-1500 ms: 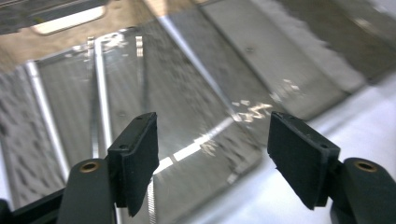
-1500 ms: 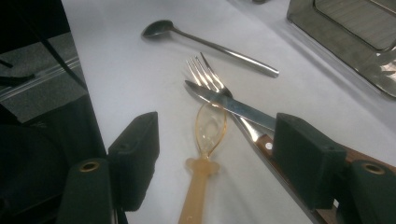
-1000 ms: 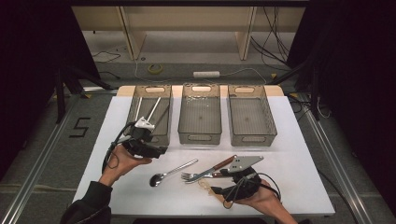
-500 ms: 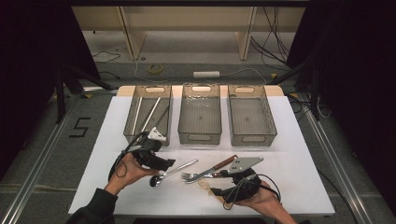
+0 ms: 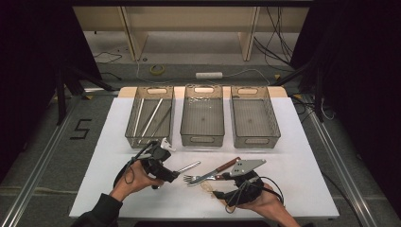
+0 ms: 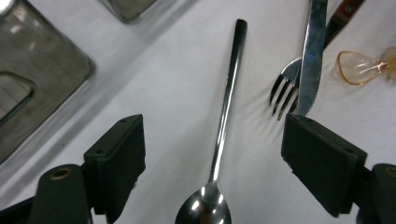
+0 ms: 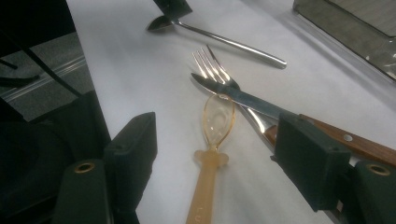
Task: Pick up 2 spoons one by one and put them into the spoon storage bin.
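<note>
While both claws gape empty, the left claw [image 6: 212, 163] hides the spoon [image 6: 223, 116] bowl's tip

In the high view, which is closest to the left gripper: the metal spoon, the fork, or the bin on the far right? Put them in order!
From the left gripper:
1. Metal spoon, right at its fingers, handle pointing toward the bins.
2. Fork, a little farther right, by the knife.
3. Right-hand bin, farthest, at the table's back right.

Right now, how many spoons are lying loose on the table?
2. A metal spoon lies between the left tongs, which are open. A clear amber plastic spoon lies between the open right tongs, beside the fork.
</note>
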